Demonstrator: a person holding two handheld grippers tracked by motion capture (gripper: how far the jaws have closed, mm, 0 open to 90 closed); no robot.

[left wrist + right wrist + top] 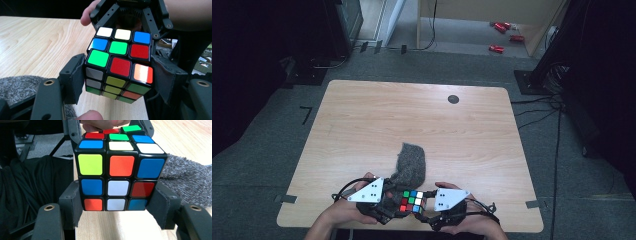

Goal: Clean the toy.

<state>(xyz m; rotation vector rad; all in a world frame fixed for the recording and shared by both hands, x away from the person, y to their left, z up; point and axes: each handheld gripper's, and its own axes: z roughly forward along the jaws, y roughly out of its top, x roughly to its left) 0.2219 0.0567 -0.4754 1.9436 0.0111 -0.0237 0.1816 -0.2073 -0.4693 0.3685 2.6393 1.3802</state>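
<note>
A puzzle cube (413, 201) with a glossy black plastic frame and smooth coloured square stickers sits between the two grippers at the near edge of the table (362, 125), raised a little above the wood. The left gripper (117, 82) grasps it: its fabric-covered pads (75, 77) press on opposite sides of the cube's lower layers. The right gripper (117, 205) grasps it from the other side in the same way, its padded jaws clamped on the bottom two rows. The table top is pale wood-grain laminate with rounded corners and a small dark round cap (453, 99) near its far edge. A grey fuzzy cloth (411, 162), woolly and crumpled into a long lump, lies on the table just beyond the cube. The high view takes in the whole table, the grey carpet around it, both hands with the light three-cornered plates on the grippers, and some small red objects (503, 36) on the floor far behind, too small to identify. The left gripper view gives the cube's top face closely, with white, yellow, blue, green and red squares, and the other gripper's black linkage behind it. The right gripper view gives a side face with yellow, orange, blue, white and red squares, plus dark fabric (30, 190) at its left. No writing or brand can be read anywhere.
</note>
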